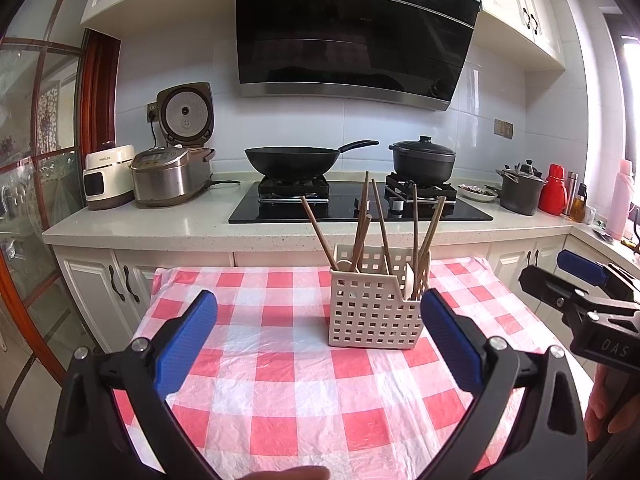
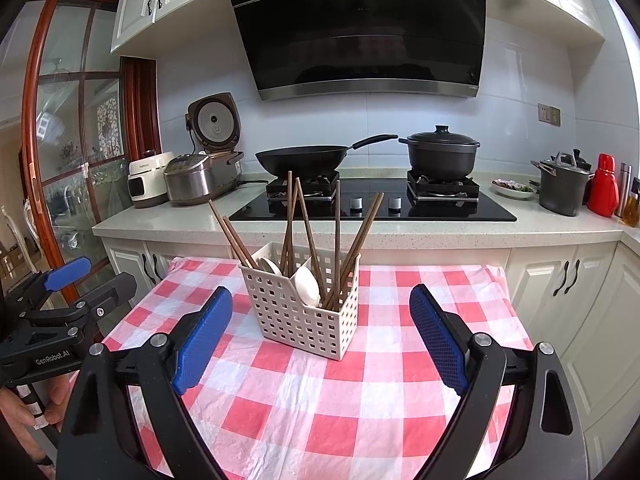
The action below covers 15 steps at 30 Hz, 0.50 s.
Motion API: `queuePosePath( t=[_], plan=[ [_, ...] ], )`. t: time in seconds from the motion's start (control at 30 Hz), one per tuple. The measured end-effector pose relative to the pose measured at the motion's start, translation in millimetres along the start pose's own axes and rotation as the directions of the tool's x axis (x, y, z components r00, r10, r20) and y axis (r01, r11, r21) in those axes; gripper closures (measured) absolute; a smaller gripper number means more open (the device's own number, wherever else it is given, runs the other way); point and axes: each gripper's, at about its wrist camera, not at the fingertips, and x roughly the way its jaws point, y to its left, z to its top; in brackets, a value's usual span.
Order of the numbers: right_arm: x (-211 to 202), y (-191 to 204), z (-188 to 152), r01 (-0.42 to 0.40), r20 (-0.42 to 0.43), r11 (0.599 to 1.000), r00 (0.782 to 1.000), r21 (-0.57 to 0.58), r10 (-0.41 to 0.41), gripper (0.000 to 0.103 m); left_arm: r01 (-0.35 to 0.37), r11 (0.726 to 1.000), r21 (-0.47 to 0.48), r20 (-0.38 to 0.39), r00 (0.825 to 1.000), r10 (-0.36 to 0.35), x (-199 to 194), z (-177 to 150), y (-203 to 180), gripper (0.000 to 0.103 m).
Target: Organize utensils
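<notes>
1. Left gripper (image 1: 319, 332): jaws spread wide, blue pads (image 1: 188, 344) apart, nothing between them. Tilted slightly down over the checked tablecloth (image 1: 280, 392).
2. Right gripper (image 2: 321, 332): jaws likewise wide apart and empty, same shallow downward tilt. In the left wrist view it sits at 3 o'clock, off the table edge.
3. Basket (image 2: 304, 320): white, perforated, upright on the cloth. Left view: at 1 o'clock from the frame centre, beside the right-hand pad; whether they touch I cannot tell. Right view: at 12 o'clock, just past the fingertips.
4. Chopsticks (image 2: 338, 236): brown, standing in the basket, fanning out at mixed angles.
5. White spoons (image 2: 306, 286): bowls showing above the basket's rim, among the chopsticks.
6. A hand (image 2: 24, 412) grips the left gripper's handle at 8 o'clock in the right view.
7. Behind, at 12 o'clock: counter with wok (image 1: 294, 160) and lidded pot (image 1: 424, 160) on the stove.
</notes>
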Motion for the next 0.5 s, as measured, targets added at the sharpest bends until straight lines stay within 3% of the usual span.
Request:
queuePosePath(
  t=[0.5],
  plan=[
    [-1.2,2.5,0.0,-0.005,0.002,1.000,1.000,0.000,0.005,0.018,0.000,1.000,0.002,-0.004,1.000,0.000,-0.7,-1.8,-0.7,0.005]
  ],
)
